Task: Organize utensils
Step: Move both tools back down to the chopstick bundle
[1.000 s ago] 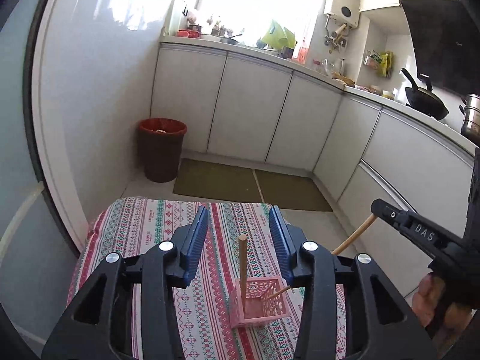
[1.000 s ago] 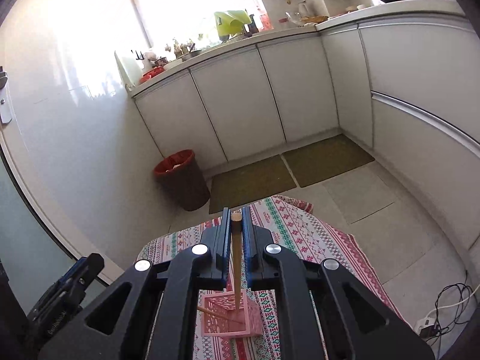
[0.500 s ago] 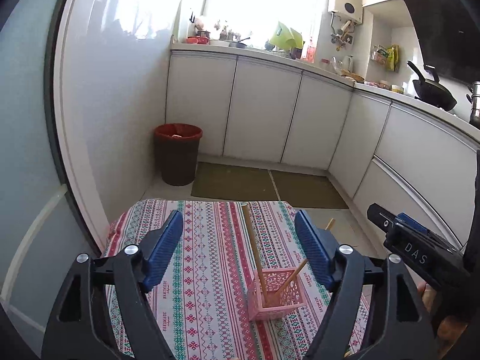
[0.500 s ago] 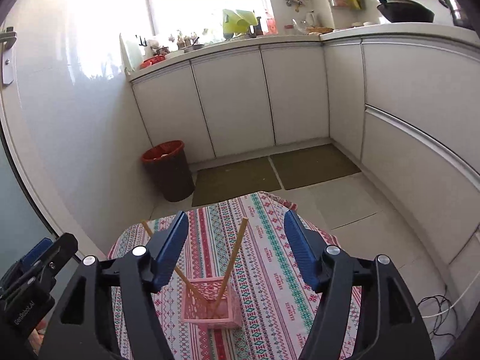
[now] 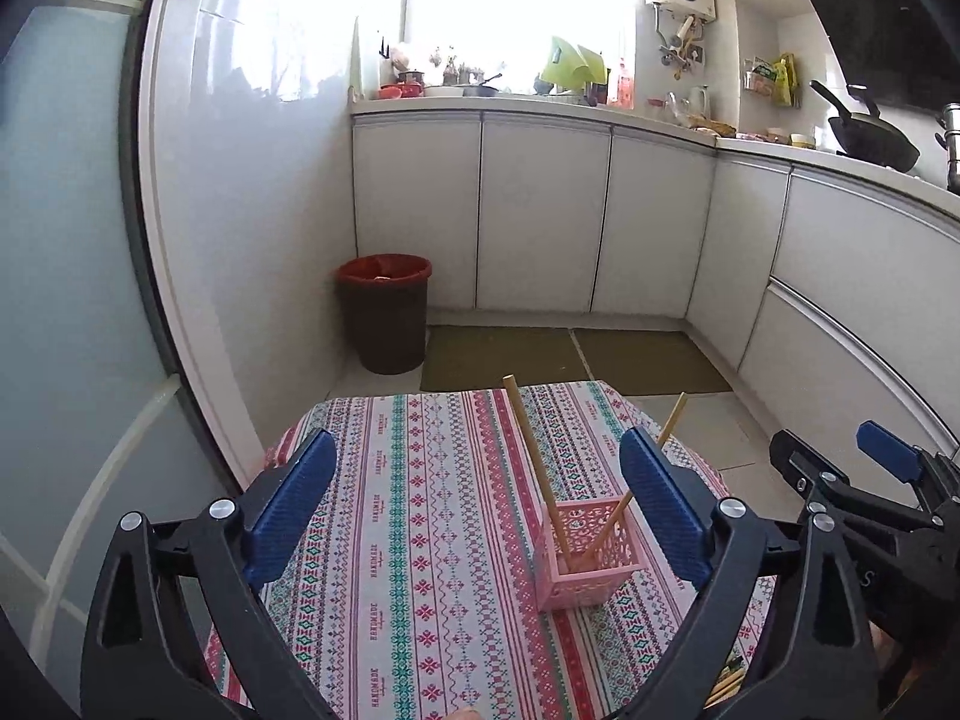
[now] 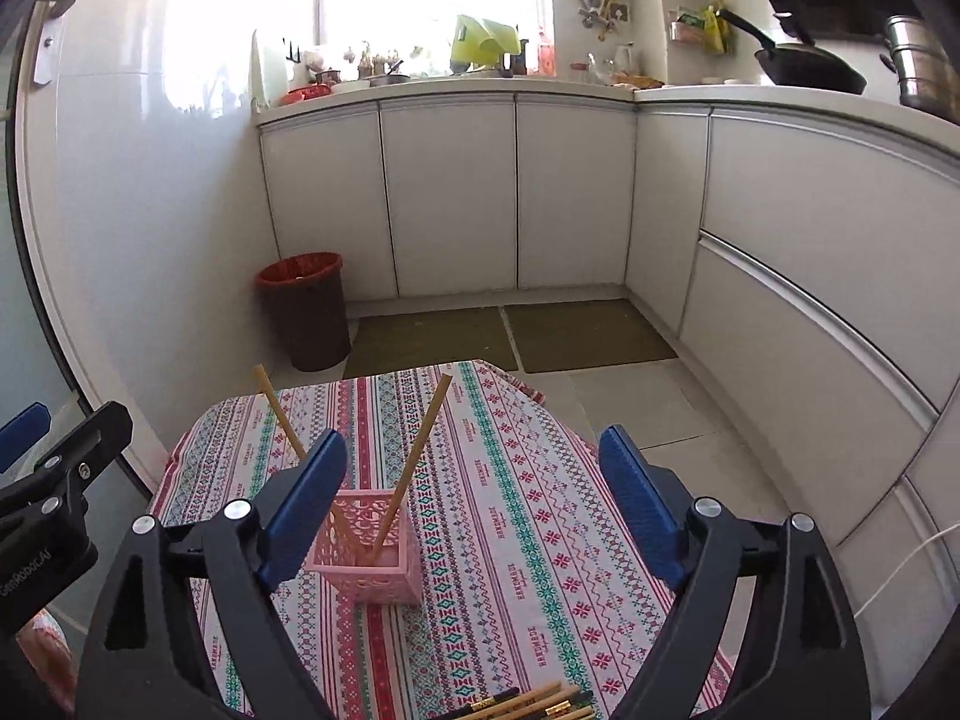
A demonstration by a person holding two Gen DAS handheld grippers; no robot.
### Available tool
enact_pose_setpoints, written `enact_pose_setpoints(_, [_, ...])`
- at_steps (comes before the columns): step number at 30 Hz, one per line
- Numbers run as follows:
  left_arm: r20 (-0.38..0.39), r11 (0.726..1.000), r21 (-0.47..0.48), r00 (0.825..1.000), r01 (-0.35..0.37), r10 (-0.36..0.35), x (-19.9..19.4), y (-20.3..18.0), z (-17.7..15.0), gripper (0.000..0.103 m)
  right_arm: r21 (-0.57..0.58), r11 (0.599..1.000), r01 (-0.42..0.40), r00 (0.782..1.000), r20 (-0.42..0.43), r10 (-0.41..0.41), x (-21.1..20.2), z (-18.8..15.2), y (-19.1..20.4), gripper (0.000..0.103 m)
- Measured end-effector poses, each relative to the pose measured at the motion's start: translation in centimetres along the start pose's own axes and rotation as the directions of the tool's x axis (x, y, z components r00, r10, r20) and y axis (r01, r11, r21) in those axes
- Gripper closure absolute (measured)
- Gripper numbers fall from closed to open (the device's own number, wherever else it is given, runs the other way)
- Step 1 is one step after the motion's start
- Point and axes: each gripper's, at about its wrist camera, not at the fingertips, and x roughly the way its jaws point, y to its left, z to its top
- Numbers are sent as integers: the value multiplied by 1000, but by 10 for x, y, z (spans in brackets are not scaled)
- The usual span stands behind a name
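A: Noting positions first. Pink basket (image 6: 366, 552) stood on the patterned tablecloth (image 6: 528, 510), two chopsticks (image 6: 414, 468) in it, leaning apart in a V.

B: And the jaws?

A: Left gripper (image 5: 474, 504) had just been opening; it stood spread wide, nothing between the blue pads (image 5: 660, 504), basket just inside its right pad. Right gripper (image 6: 474, 504) likewise had just been opening and stood released, empty, basket beside its left pad. Each chopstick stood free of both.

B: So the drop looked done. What remained?

A: A bundle of chopsticks (image 6: 534, 702) lay at the cloth's near edge, nearer the holder than the basket, seen in the right wrist view.

B: How to do the next pick well, in your view?

A: My judgement: back both grippers clear of the leaning sticks before turning, since a brushed stick could tip the light basket. Take one stick from the bundle near its thick end, bring it over the basket upright, lower the tip inside the rim, then release.
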Motion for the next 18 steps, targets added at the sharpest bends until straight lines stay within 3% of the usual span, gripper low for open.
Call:
enact_pose_setpoints(4, [-17,1000,27,1000,-10,10,-1,1,-9,7,20,1000,-3,1000,-21,3,-7,-12,-5,8])
enact_pose_setpoints(11, [-101,996,89,995,8,1,5,-6,-27,7,19,1000,13,996,-86,-12,-16,-40,-23,7])
enact_pose_setpoints(18, [-234,979,190,972,77,-31,17,-25,-53,7,86,996,8,984,-177,7,-28,-66,-57,7])
